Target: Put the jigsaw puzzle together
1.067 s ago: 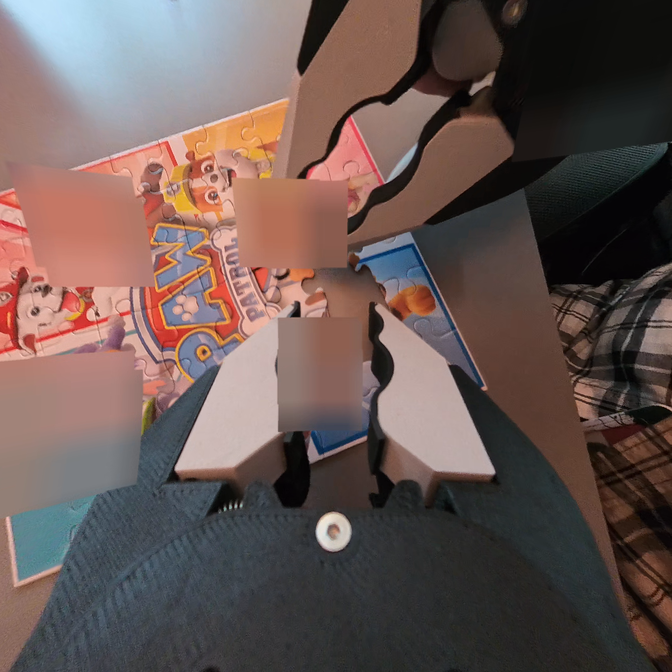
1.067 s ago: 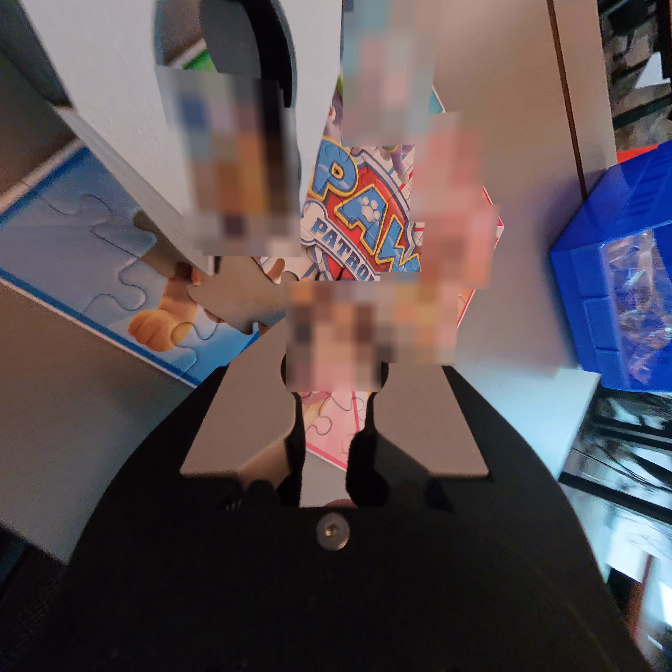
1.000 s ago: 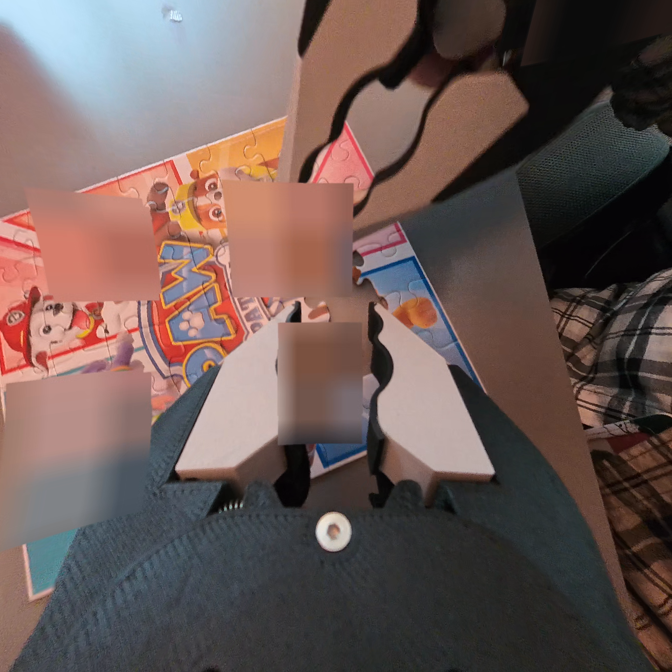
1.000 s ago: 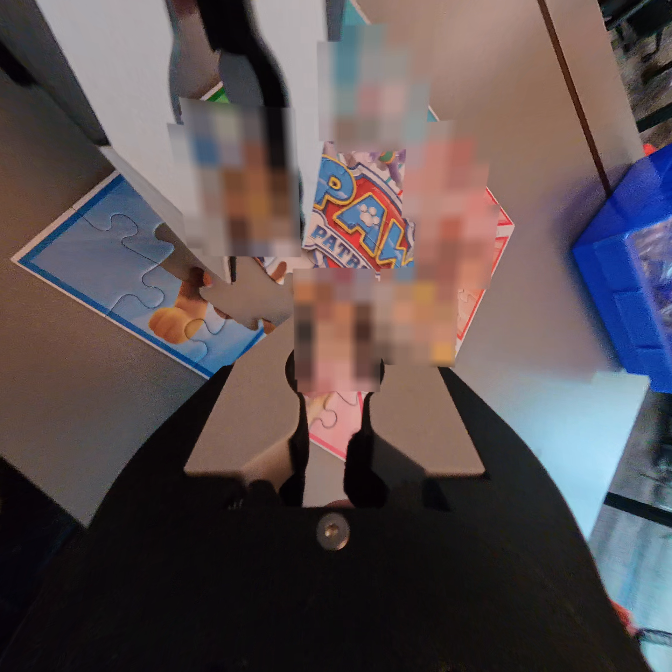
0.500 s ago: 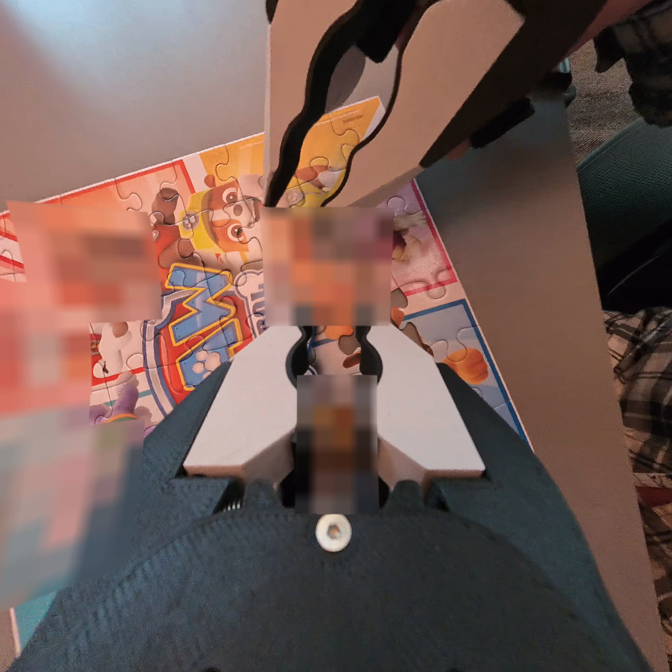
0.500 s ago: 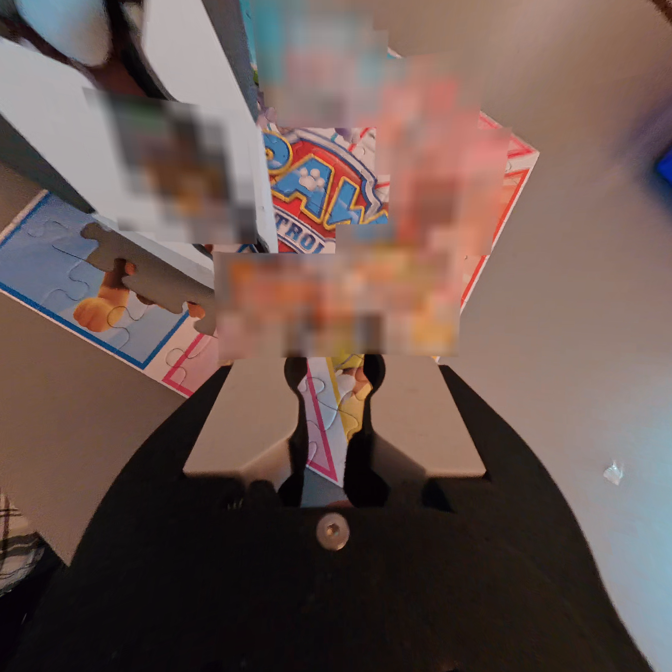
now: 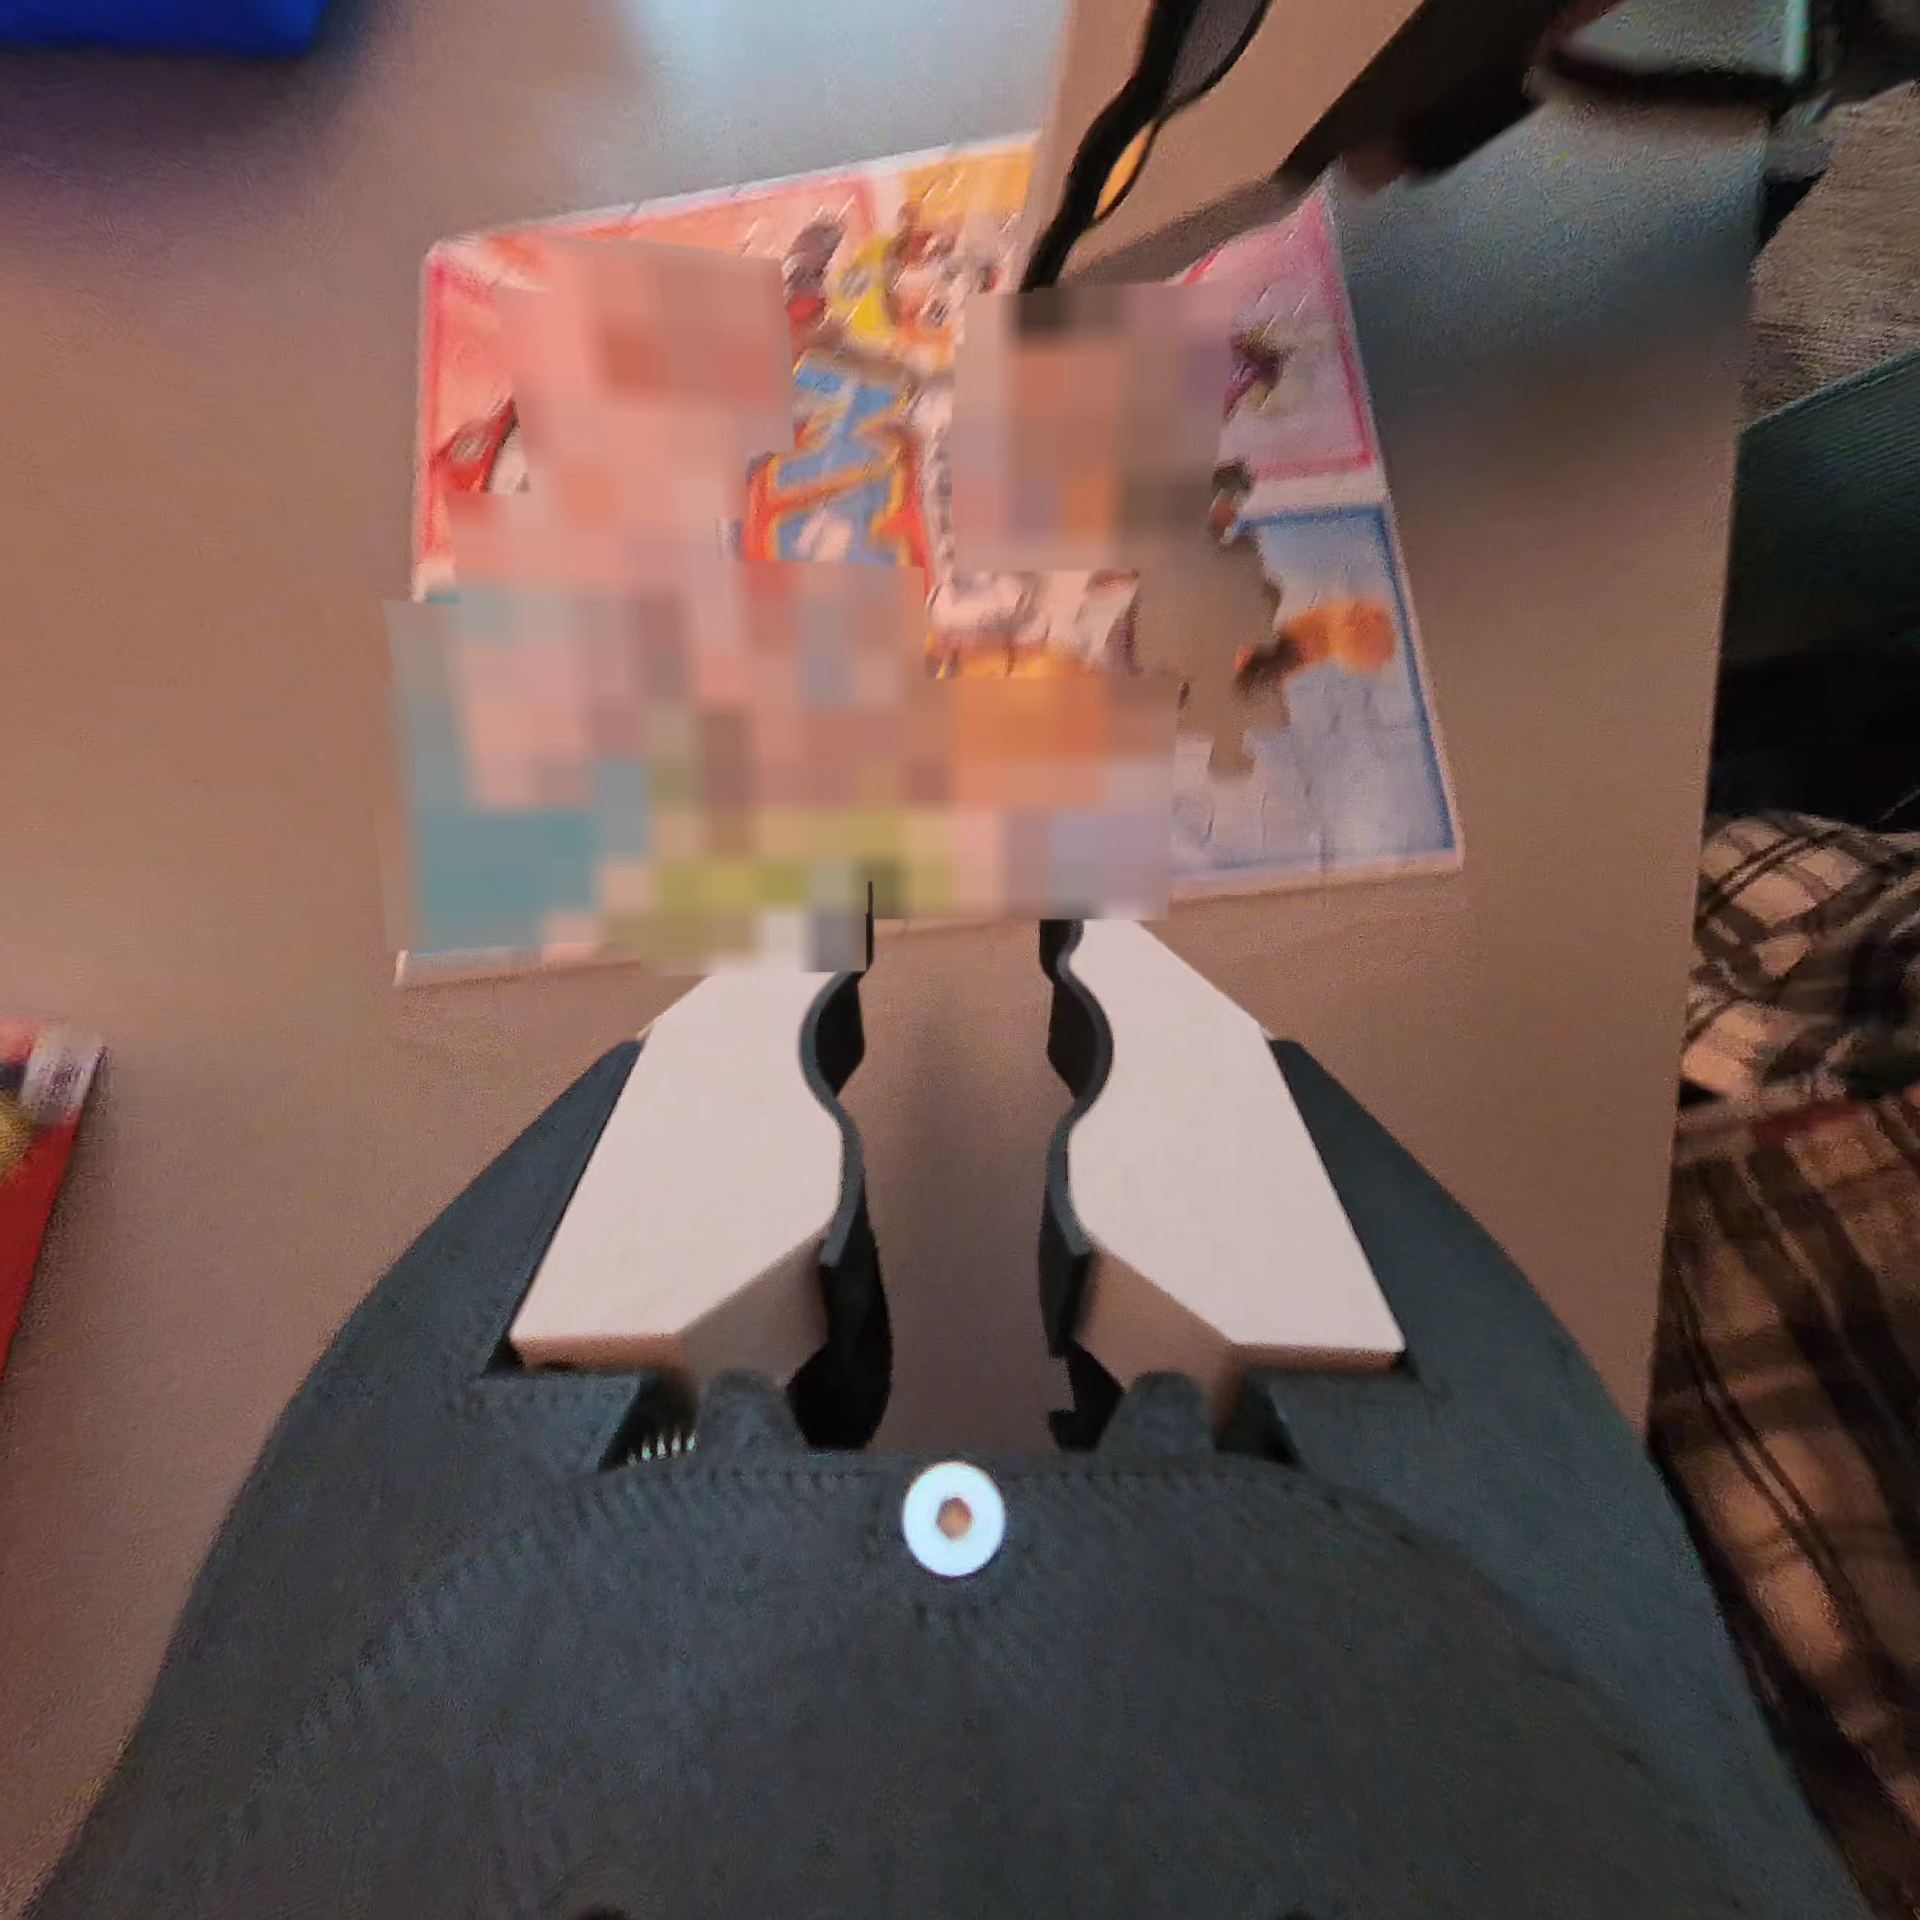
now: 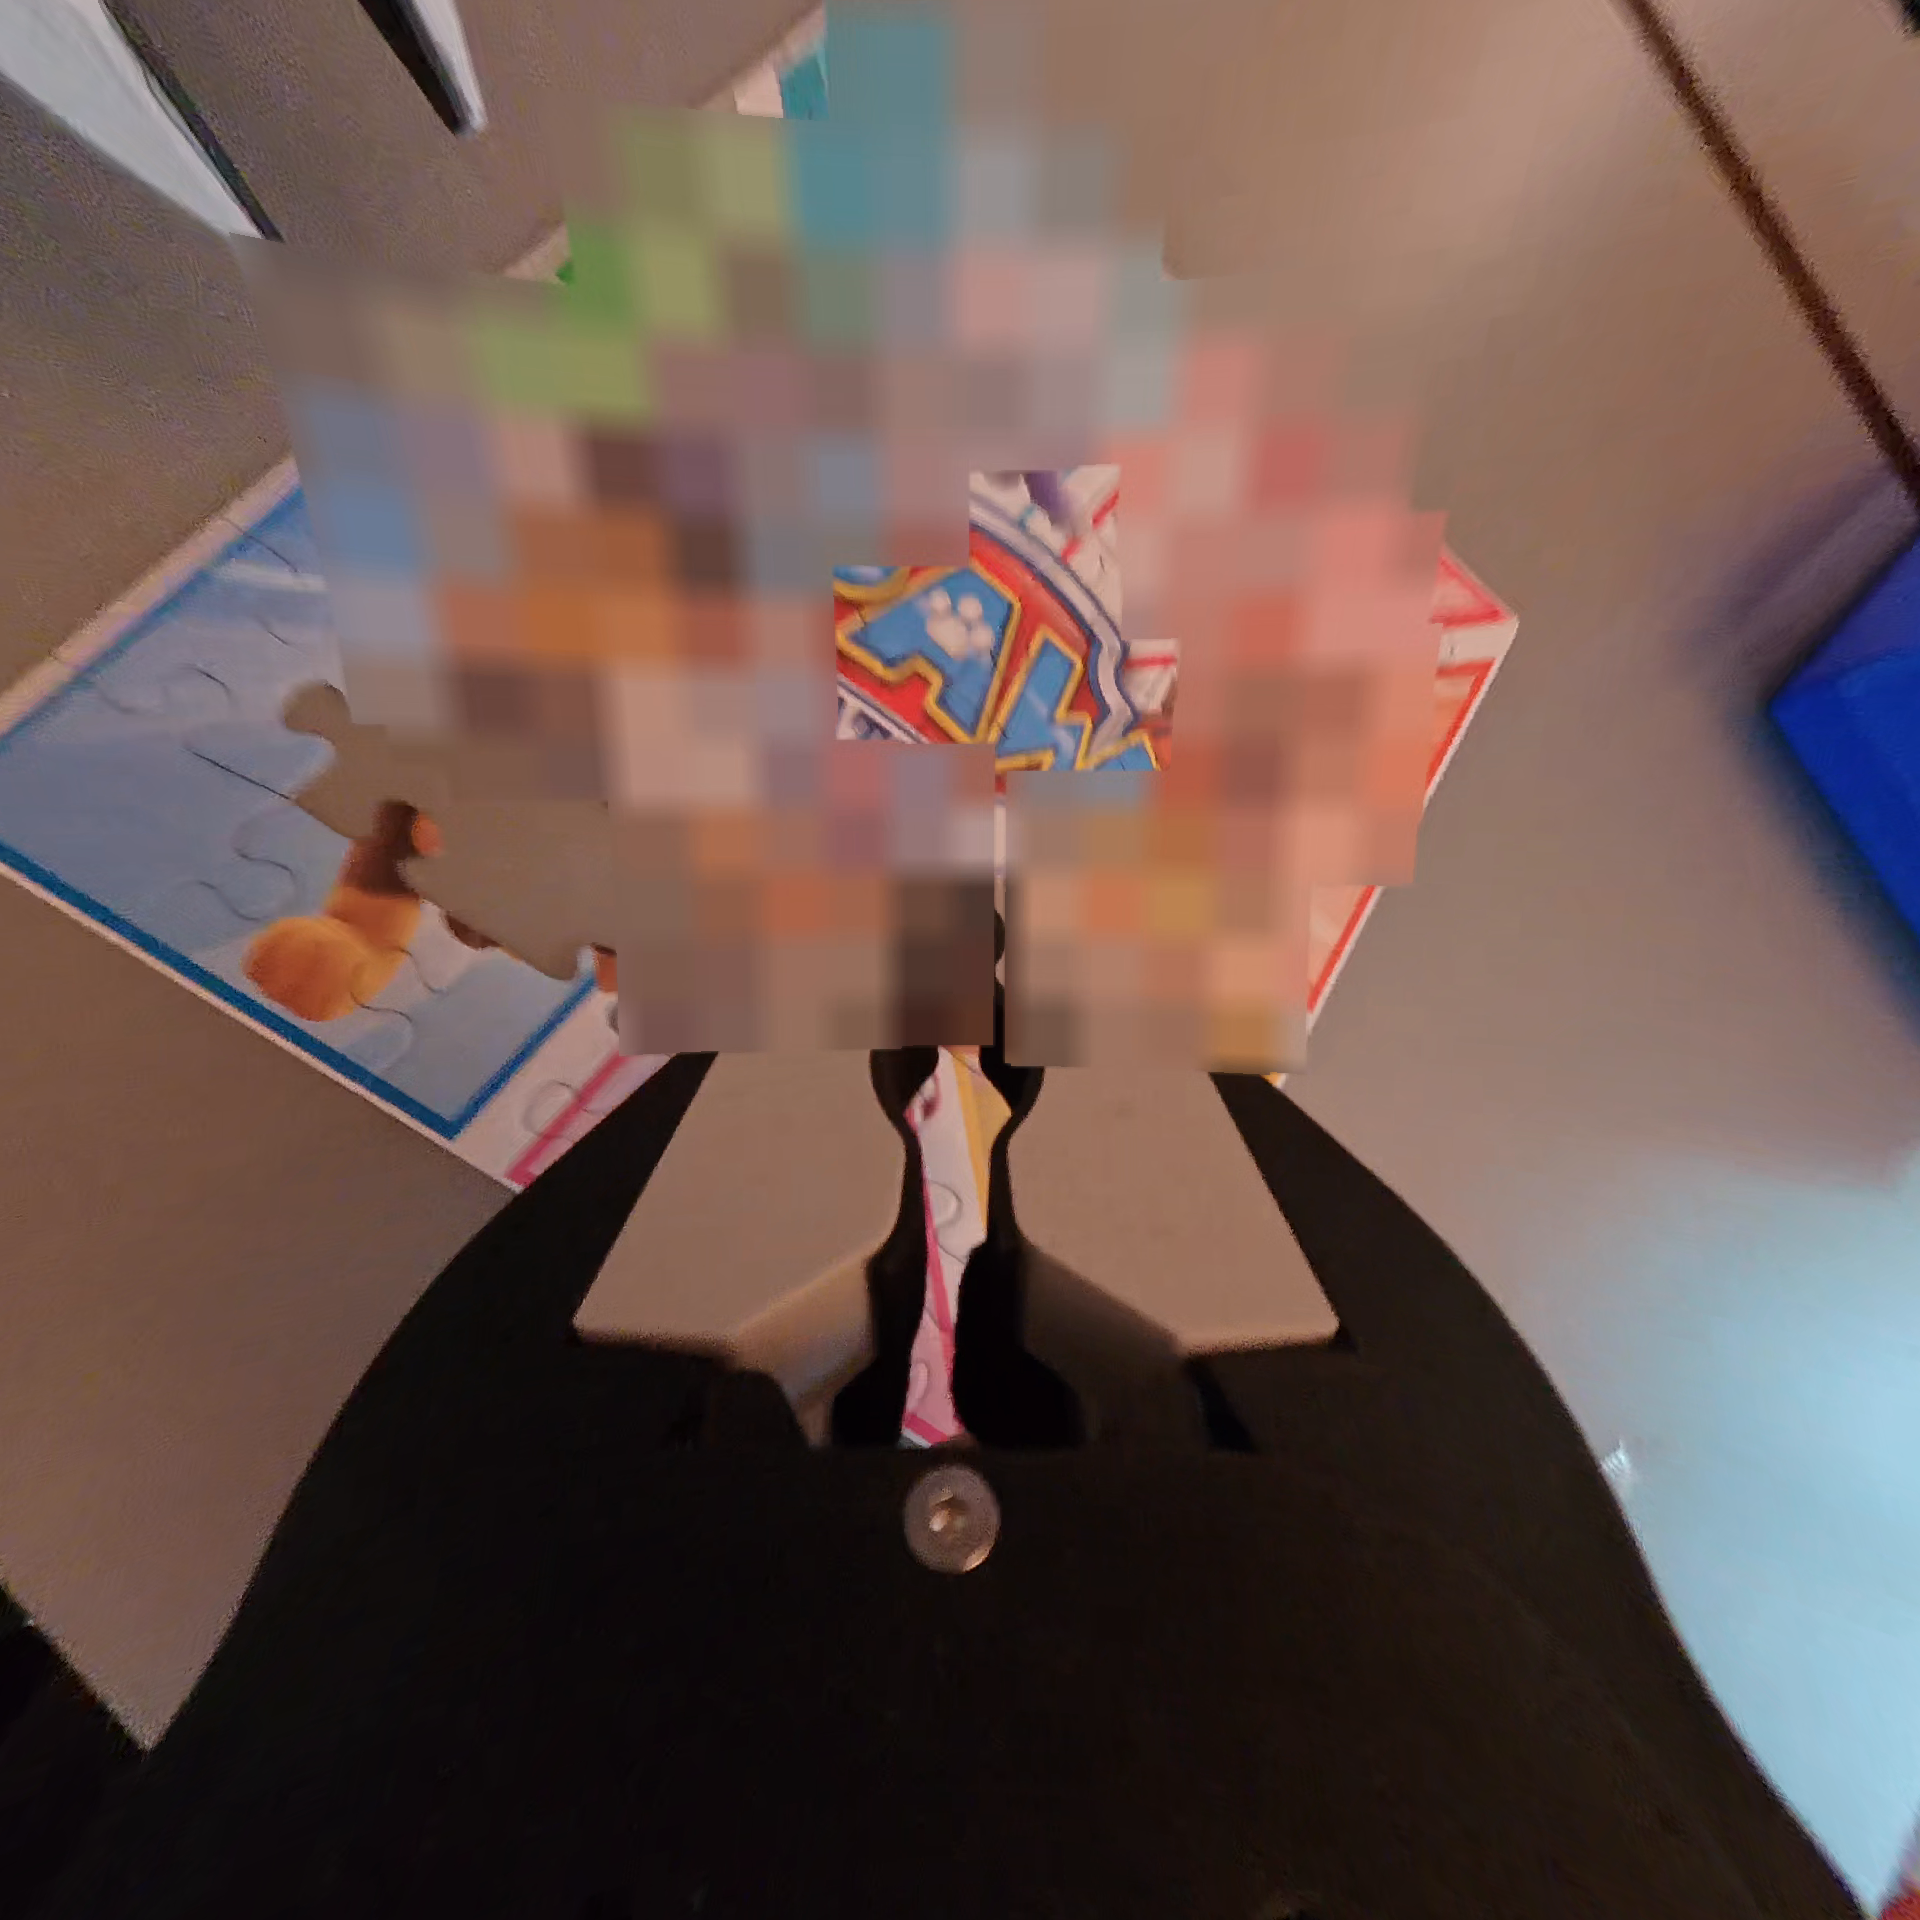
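Observation:
The jigsaw puzzle [image 7: 1340, 790] lies flat on the grey table, bright and mostly joined; mosaic patches cover much of it. Near its blue corner is a table-coloured, piece-shaped patch [image 7: 1195, 644], which also shows in the right wrist view [image 8: 468, 831]. I cannot tell whether it is a gap or a face-down piece. My left gripper [image 7: 951, 956] is open and empty, just short of the puzzle's near edge. My right gripper [image 8: 951, 1060] hangs over the pink and yellow edge with its fingers close together and nothing in them. It also shows above the far side [image 7: 1081, 187].
A blue bin [image 8: 1860, 748] stands on the table beside the puzzle and shows at the far left [image 7: 156, 21]. A red flat thing [image 7: 31, 1174] lies at the left edge. The table edge [image 7: 1704, 831] runs on the right, with plaid cloth [image 7: 1808, 1351] beyond. The grippers' ends are close to 15 cm from one another. The right gripper is farther from the jigsaw puzzle [image 7: 1340, 790], some 15 cm, than the left, some 9 cm. The right camera catches it too, in the right wrist view [image 8: 141, 755].
My left gripper has pulled back from over the puzzle to its near edge, so the whole puzzle shows. My right gripper has drawn back toward the pink and yellow edge and its jaws have narrowed.

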The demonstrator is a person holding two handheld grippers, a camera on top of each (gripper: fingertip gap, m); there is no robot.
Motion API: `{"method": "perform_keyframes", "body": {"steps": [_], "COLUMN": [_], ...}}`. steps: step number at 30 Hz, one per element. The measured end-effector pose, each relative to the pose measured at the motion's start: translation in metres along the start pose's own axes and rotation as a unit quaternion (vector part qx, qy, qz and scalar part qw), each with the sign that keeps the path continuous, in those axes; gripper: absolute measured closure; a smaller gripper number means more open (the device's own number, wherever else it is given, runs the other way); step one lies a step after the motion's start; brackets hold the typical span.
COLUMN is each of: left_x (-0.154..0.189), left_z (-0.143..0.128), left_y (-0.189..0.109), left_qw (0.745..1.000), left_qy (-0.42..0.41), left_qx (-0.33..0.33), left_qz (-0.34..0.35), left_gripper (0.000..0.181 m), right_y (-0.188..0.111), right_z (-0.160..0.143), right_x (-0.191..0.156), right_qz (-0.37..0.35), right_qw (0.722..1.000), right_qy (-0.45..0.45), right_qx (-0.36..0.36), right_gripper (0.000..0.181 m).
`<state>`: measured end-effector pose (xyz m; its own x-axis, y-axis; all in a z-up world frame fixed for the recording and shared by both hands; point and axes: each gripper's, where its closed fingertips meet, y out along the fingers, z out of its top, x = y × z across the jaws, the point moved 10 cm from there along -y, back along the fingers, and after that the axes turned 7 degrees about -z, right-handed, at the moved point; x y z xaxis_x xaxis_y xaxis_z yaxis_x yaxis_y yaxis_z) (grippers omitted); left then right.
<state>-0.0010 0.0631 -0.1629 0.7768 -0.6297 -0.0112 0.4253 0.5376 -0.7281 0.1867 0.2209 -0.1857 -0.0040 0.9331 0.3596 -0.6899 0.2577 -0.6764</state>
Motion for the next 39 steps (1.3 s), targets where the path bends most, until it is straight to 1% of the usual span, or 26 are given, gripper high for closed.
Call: {"method": "perform_keyframes", "body": {"steps": [2,5,8,10,11,13,14,15,16,18,21,24,28,29,31,32,34,35,38,39], "left_x": [0.002,0.006,0.013,0.021,0.025,0.035,0.039,0.043,0.047,0.052,0.062,0.074,0.083,0.082,0.075,0.07,0.064,0.063,0.072,0.075], "left_z": [-0.035,-0.094,-0.151,-0.181,-0.191,-0.203,-0.207,-0.206,-0.205,-0.203,-0.197,-0.187,-0.172,-0.171,-0.172,-0.173,-0.176,-0.174,-0.165,-0.162], "left_y": [-0.036,-0.092,-0.138,-0.153,-0.156,-0.153,-0.15,-0.148,-0.146,-0.143,-0.136,-0.125,-0.11,-0.11,-0.116,-0.119,-0.116,-0.114,-0.106,-0.102], "left_qw": [0.998,0.987,0.97,0.963,0.962,0.963,0.963,0.966,0.967,0.969,0.974,0.981,0.988,0.988,0.988,0.988,0.987,0.987,0.99,0.99], "left_qy": [-0.036,-0.105,-0.179,-0.214,-0.224,-0.234,-0.232,-0.223,-0.221,-0.215,-0.199,-0.171,-0.138,-0.129,-0.124,-0.132,-0.161,-0.16,-0.143,-0.138], "left_qx": [-0.014,-0.04,-0.048,-0.058,-0.054,-0.048,-0.055,-0.045,-0.039,-0.031,-0.026,-0.018,-0.014,-0.019,-0.024,-0.013,0.002,0.014,0.01,0.011], "left_qz": [0.05,0.114,0.155,0.153,0.149,0.128,0.125,0.126,0.122,0.116,0.107,0.092,0.072,0.079,0.092,0.08,0.022,0.013,-0.013,-0.017], "left_gripper": [0.148,0.14,0.135,0.133,0.133,0.132,0.129,0.13,0.123,0.121,0.121,0.121,0.122,0.119,0.117,0.116,0.113,0.115,0.113,0.113], "right_y": [-0.004,-0.005,-0.005,0.001,0.006,0.014,0.017,0.019,0.02,0.024,0.027,0.027,0.03,0.032,0.037,0.04,0.044,0.045,0.048,0.049], "right_z": [0.009,0.029,0.058,0.077,0.086,0.101,0.109,0.116,0.122,0.131,0.138,0.141,0.144,0.146,0.151,0.153,0.159,0.162,0.164,0.163], "right_x": [-0.009,-0.031,-0.061,-0.085,-0.097,-0.121,-0.134,-0.145,-0.155,-0.171,-0.192,-0.211,-0.226,-0.229,-0.233,-0.236,-0.242,-0.245,-0.25,-0.251], "right_qz": [0.012,0.018,0.062,0.094,0.106,0.135,0.153,0.171,0.185,0.205,0.235,0.239,0.239,0.236,0.231,0.236,0.25,0.255,0.28,0.286], "right_qw": [1.0,0.998,0.993,0.988,0.986,0.981,0.977,0.973,0.969,0.964,0.957,0.953,0.952,0.952,0.953,0.951,0.948,0.947,0.943,0.943], "right_qy": [-0.003,-0.027,-0.032,-0.047,-0.057,-0.075,-0.08,-0.084,-0.087,-0.089,-0.09,-0.119,-0.141,-0.146,-0.159,-0.164,-0.162,-0.161,-0.151,-0.15], "right_qx": [0.022,0.044,0.093,0.111,0.113,0.118,0.125,0.132,0.137,0.143,0.145,0.146,0.132,0.128,0.119,0.116,0.113,0.113,0.094,0.085], "right_gripper": [0.179,0.168,0.157,0.155,0.153,0.149,0.147,0.146,0.146,0.145,0.141,0.134,0.121,0.117,0.113,0.112,0.11,0.109,0.106,0.102]}}
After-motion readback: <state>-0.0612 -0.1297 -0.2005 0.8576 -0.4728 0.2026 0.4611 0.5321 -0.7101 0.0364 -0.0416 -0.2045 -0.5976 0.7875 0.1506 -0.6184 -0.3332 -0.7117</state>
